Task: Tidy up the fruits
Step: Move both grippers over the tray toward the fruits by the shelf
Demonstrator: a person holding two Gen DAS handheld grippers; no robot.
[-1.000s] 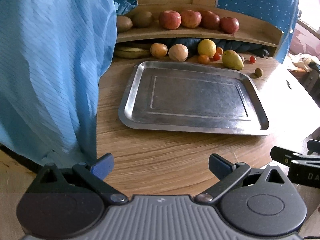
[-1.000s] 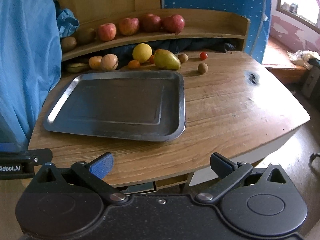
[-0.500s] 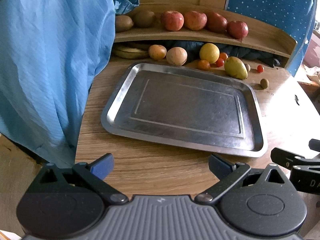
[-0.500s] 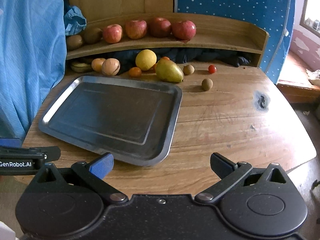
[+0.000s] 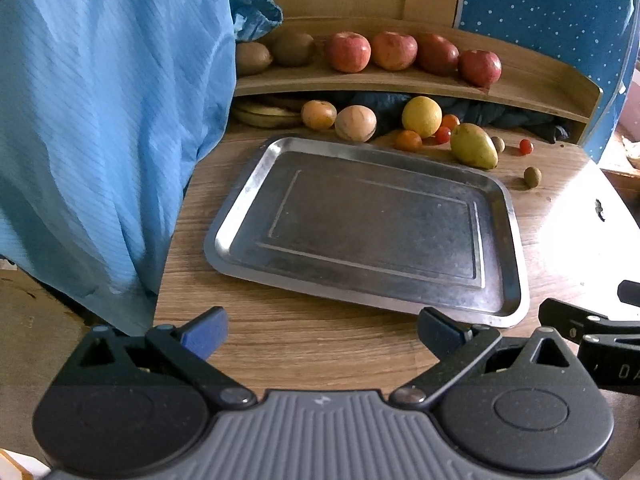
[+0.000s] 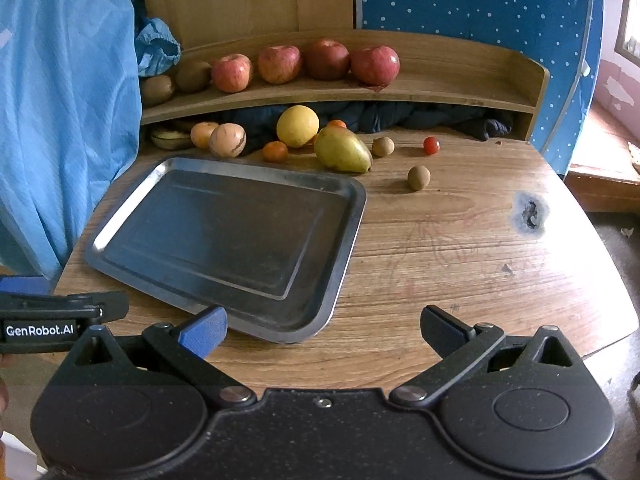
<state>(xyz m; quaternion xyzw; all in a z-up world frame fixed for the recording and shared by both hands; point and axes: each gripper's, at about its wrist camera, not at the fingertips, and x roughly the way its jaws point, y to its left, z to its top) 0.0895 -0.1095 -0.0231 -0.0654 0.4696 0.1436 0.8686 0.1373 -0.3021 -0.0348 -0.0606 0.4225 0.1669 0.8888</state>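
Both the left claw (image 5: 320,330) and right claw (image 6: 322,330) were spread wide and grasped nothing above the tabletop (image 6: 460,248), presumably readied for the loose fruits (image 6: 342,149) lying beyond the vacant tray (image 6: 344,236).

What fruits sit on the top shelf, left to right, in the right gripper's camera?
Two brown kiwis, then four red apples.
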